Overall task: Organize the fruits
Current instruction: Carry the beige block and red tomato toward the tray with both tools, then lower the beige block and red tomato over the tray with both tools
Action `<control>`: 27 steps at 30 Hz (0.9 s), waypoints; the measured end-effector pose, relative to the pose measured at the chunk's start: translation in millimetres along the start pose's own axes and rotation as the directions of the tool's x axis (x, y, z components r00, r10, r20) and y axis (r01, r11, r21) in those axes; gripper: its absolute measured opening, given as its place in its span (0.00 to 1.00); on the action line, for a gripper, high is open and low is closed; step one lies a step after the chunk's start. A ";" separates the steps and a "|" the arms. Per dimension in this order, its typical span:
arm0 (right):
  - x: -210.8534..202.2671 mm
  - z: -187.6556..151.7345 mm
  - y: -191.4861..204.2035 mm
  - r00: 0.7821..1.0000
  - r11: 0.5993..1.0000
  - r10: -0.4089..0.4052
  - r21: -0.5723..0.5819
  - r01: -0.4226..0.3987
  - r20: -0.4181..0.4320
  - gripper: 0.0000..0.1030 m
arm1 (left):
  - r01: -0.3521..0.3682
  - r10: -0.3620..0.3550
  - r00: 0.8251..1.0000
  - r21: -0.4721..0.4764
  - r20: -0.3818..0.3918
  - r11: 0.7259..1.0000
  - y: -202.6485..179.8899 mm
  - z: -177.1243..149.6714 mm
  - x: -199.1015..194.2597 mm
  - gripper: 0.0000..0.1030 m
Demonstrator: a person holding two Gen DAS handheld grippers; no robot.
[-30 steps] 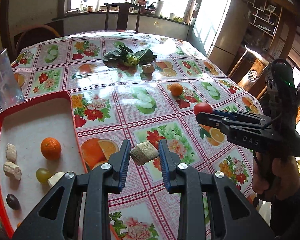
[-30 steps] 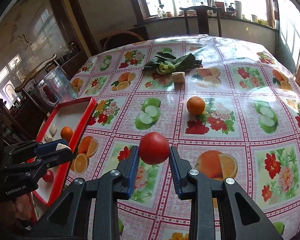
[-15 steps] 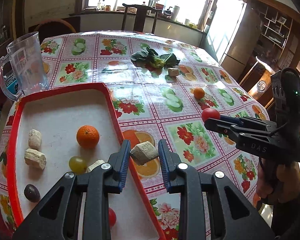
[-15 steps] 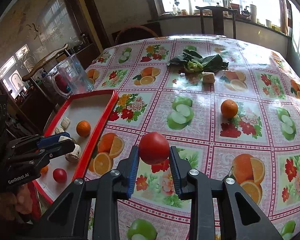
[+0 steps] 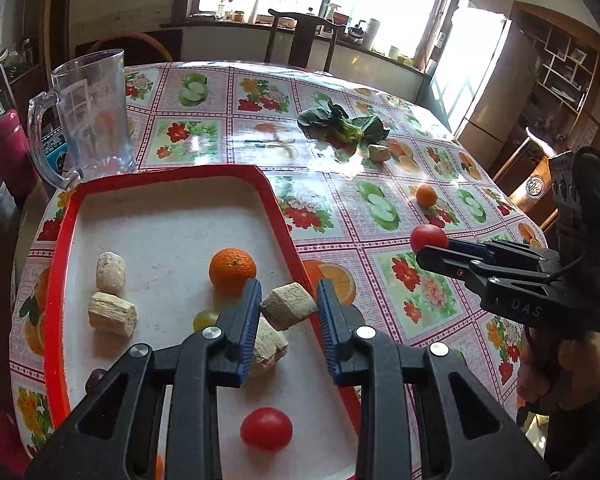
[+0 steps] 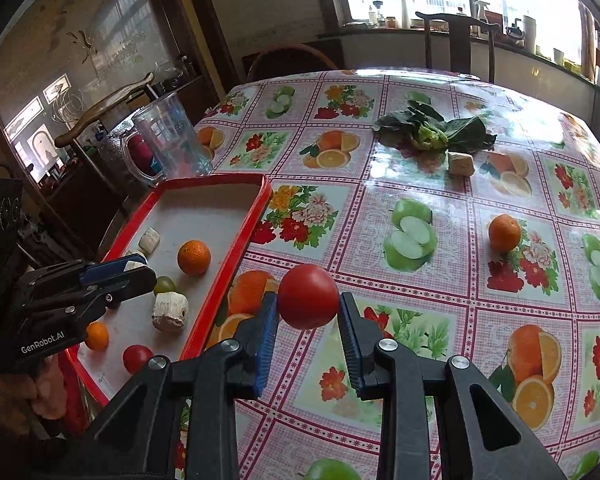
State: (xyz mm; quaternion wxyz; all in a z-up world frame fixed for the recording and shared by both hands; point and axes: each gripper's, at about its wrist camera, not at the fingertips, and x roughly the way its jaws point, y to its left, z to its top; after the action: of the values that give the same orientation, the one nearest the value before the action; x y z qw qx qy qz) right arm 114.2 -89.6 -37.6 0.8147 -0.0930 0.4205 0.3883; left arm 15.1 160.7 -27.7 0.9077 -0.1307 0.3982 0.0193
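Observation:
My left gripper (image 5: 287, 307) is shut on a beige chunk (image 5: 287, 306) and holds it above the right rim of the red tray (image 5: 278, 204). The tray holds an orange (image 5: 232, 271), a green grape (image 5: 205, 319), a red tomato (image 5: 266, 429) and several beige chunks (image 5: 110, 266). My right gripper (image 6: 307, 305) is shut on a red tomato (image 6: 308, 295) above the tablecloth, right of the tray (image 6: 236, 248). It shows in the left wrist view (image 5: 430, 242). A loose orange (image 6: 504, 233) lies on the table.
A clear plastic jug (image 5: 94, 116) stands behind the tray. Leafy greens (image 6: 436, 128) and a beige chunk (image 6: 461, 163) lie toward the far side of the table. A chair (image 5: 300, 38) stands beyond the table. A dark red bottle (image 5: 8, 152) stands at the left.
Both grippers have moved left toward the tray with their loads. The left one has passed from over the tablecloth to over the tray's right rim.

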 end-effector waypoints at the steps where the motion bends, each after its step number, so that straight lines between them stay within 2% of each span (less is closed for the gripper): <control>1: 1.4 0.9 2.4 1.000 1.000 0.003 -0.004 -0.003 -0.001 0.30 | -0.002 0.002 1.000 -0.005 0.002 1.000 2.9 0.1 -0.6 0.25; 27: 54.4 39.9 66.4 0.995 0.991 0.093 -0.096 -0.096 -0.038 0.30 | -0.082 0.084 0.996 -0.089 0.009 0.993 75.1 20.4 -1.5 0.25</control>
State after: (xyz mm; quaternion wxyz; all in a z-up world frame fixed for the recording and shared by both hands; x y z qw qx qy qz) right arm 110.3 4.9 -42.1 0.7827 -0.1192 0.4187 0.4449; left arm 18.2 238.5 -30.1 0.9021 -0.1538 0.3960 0.0754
